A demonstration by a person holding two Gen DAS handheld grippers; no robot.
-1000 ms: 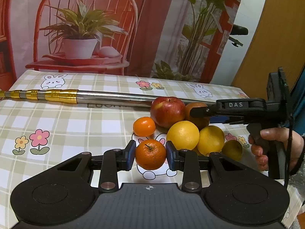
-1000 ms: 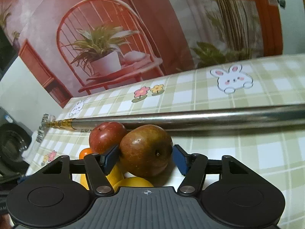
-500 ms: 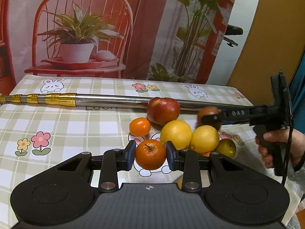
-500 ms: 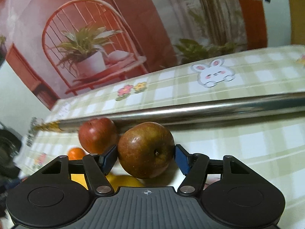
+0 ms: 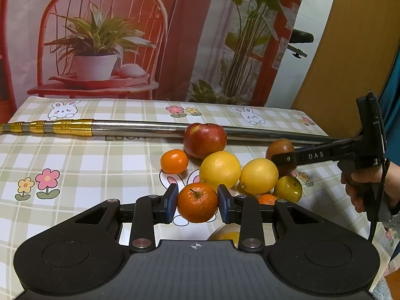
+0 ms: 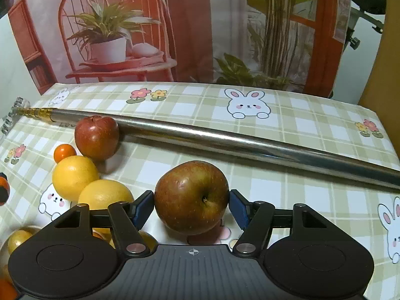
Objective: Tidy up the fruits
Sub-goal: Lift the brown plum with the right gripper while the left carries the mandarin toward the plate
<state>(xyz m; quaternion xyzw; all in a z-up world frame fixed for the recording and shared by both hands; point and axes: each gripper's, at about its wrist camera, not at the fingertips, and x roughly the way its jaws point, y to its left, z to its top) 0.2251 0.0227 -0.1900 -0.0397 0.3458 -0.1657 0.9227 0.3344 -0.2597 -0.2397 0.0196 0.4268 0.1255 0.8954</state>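
My left gripper (image 5: 197,201) is shut on a tangerine (image 5: 197,202) and holds it above the checked tablecloth. My right gripper (image 6: 191,203) is shut on a brown-red apple (image 6: 191,196), also seen in the left wrist view (image 5: 278,150), held off the cloth right of the fruit pile. The pile holds a red apple (image 5: 205,140), a small tangerine (image 5: 174,161), two yellow citrus fruits (image 5: 220,170) (image 5: 258,176) and a greenish fruit (image 5: 287,188).
A long metal pole (image 5: 140,128) with a gold end lies across the table behind the fruit. The table's right edge (image 6: 390,135) and far edge meet a printed backdrop. More fruit shows partly under each gripper body.
The right gripper has carried the brown-red apple out of the pile to the right and turned to face the backdrop. The left gripper with its tangerine has risen slightly.
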